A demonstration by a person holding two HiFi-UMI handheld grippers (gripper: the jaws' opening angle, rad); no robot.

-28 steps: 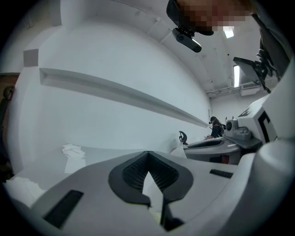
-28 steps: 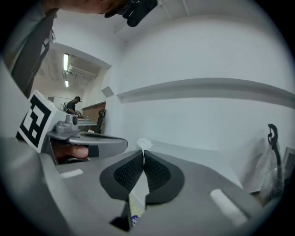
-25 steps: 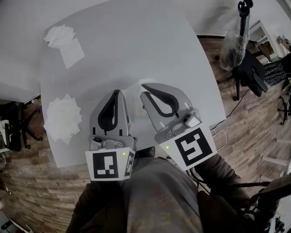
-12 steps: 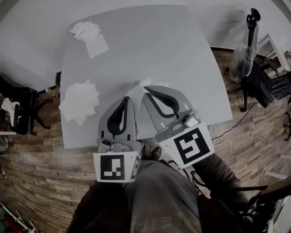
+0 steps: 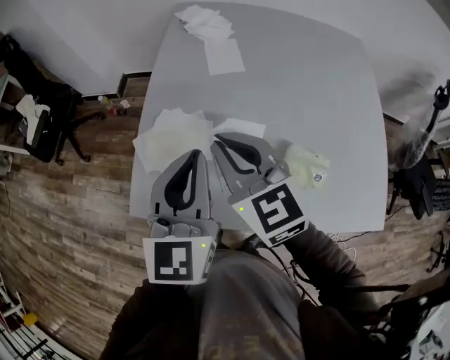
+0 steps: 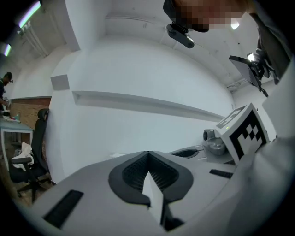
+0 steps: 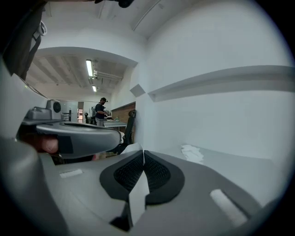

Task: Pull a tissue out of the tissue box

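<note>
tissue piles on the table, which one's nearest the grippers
The spread pile at the table's left edge, just ahead of the left gripper; the other pile lies at the far end.

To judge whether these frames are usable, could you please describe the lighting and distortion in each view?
Head view: dim, greyish, no glare on the table. Left gripper view: fisheye with black corners, wall ledge bent into an arc. Right gripper view: same fisheye, bright ceiling lamp.
</note>
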